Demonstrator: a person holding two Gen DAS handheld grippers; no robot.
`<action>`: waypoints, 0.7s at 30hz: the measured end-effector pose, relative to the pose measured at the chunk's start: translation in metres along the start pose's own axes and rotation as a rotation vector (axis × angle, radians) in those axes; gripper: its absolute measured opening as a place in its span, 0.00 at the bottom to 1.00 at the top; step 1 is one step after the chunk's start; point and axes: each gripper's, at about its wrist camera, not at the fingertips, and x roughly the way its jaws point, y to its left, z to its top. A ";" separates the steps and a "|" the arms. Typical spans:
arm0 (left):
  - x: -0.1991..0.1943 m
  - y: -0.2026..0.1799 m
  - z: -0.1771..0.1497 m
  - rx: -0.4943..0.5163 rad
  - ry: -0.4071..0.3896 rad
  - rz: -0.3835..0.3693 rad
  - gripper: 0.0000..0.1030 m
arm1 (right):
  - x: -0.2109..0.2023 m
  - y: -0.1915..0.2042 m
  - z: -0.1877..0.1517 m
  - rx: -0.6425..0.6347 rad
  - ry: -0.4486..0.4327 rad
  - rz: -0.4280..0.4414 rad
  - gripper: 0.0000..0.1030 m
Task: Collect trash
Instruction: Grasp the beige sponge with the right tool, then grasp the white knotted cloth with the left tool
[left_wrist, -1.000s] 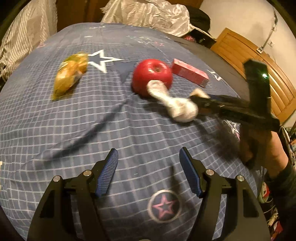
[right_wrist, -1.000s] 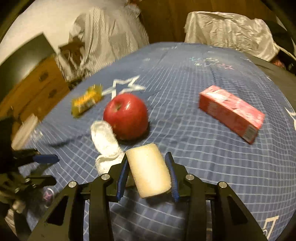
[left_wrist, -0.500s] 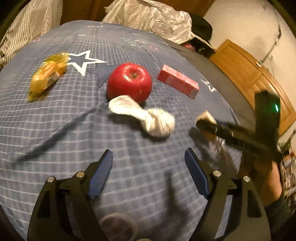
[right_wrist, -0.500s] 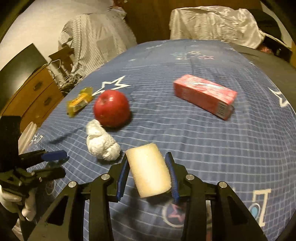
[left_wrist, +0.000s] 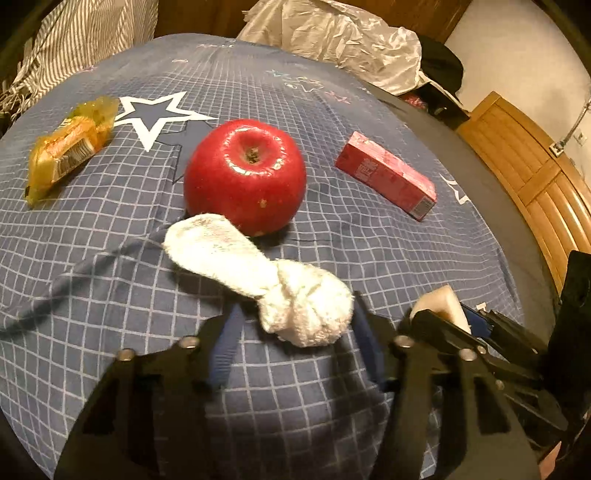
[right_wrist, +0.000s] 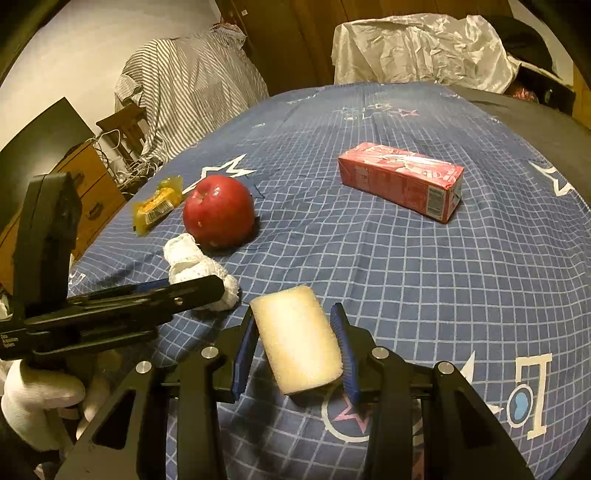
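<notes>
left gripper (left_wrist: 295, 332) is closing around the knotted end of the white rag (left_wrist: 258, 280), whose long axis runs back to the apple (left_wrist: 245, 177); right gripper (right_wrist: 295, 343) clamps a sponge (right_wrist: 299, 339)

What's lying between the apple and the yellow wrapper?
Nothing but bare bedsheet separates the apple and yellow wrapper; the left wrist view shows it best.
</notes>
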 end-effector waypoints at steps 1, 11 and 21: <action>0.000 0.000 0.000 0.005 -0.001 0.002 0.41 | -0.001 0.002 0.000 -0.005 -0.008 -0.012 0.39; -0.058 -0.002 -0.013 0.122 -0.138 0.035 0.38 | -0.044 0.036 0.001 -0.063 -0.191 -0.147 0.39; -0.161 0.015 -0.046 0.201 -0.362 0.121 0.38 | -0.123 0.108 -0.022 -0.137 -0.430 -0.265 0.39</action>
